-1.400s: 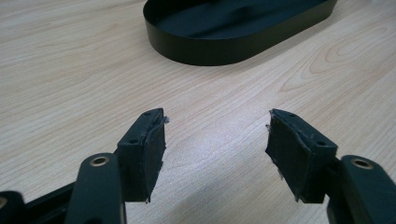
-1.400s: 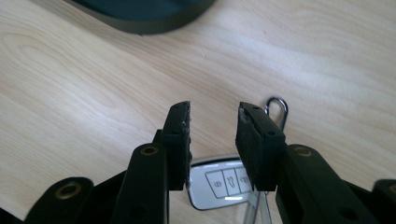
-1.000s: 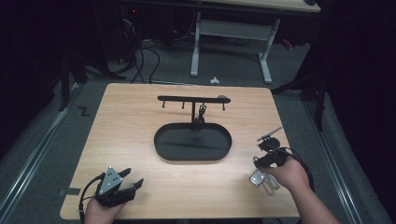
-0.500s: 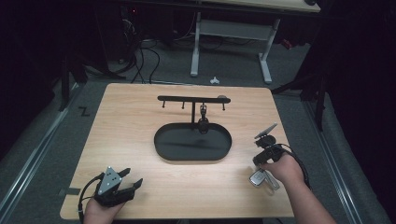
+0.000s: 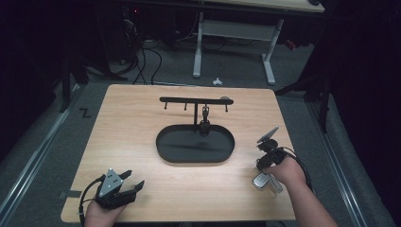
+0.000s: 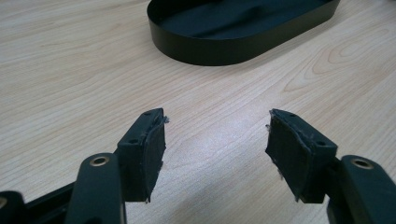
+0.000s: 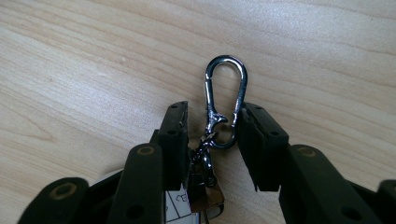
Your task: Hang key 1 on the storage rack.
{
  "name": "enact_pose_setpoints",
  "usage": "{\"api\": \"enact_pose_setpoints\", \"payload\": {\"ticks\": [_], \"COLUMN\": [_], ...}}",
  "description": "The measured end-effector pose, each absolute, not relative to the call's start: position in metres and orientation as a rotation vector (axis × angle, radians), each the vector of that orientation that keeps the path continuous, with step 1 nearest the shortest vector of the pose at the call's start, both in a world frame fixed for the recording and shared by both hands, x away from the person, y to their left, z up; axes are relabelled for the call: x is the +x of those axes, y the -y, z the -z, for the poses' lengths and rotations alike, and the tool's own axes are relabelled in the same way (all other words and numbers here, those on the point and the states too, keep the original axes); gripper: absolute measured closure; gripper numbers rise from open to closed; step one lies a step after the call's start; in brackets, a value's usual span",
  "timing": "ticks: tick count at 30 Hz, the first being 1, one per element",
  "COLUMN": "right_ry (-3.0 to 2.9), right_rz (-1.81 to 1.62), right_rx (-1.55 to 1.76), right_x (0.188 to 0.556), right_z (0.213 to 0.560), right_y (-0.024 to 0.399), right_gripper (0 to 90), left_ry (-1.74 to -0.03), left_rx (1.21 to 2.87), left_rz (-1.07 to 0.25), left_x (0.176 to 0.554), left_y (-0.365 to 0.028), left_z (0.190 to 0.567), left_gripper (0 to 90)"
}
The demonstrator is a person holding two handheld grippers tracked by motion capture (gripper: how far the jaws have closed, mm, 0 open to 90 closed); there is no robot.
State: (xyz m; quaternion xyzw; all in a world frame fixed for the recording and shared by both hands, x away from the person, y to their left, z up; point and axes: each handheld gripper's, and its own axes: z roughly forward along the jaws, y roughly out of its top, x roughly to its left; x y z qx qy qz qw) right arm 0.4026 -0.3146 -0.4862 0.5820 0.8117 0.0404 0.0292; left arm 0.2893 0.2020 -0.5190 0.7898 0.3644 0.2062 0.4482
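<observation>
Right gripper from the high view: I've got it low over the key bunch at the table's near right edge. Left gripper view: jaws released, bare wood between, black tray ahead. Right gripper view: jaws just been closing, straddling the carabiner, not yet clenched.
</observation>
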Motion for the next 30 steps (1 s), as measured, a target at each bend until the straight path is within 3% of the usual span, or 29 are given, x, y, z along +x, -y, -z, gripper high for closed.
{"api": "enact_pose_setpoints", "payload": {"ticks": [10, 30], "right_ry": [-2.508, -2.511], "right_rz": [-0.119, -0.131], "right_rx": [1.774, 1.74], "right_x": [0.4039, 0.404], "right_z": [0.4869, 0.4817], "right_y": [0.3135, 0.3073], "right_gripper": [73.3, 81.5], "left_ry": [-0.904, -0.903], "left_rx": [1.954, 1.953], "left_rz": [-0.511, -0.514], "left_x": [0.2892, 0.2893], "left_y": [-0.2022, -0.2029], "left_z": [0.5192, 0.5187], "left_gripper": [37.4, 37.4]}}
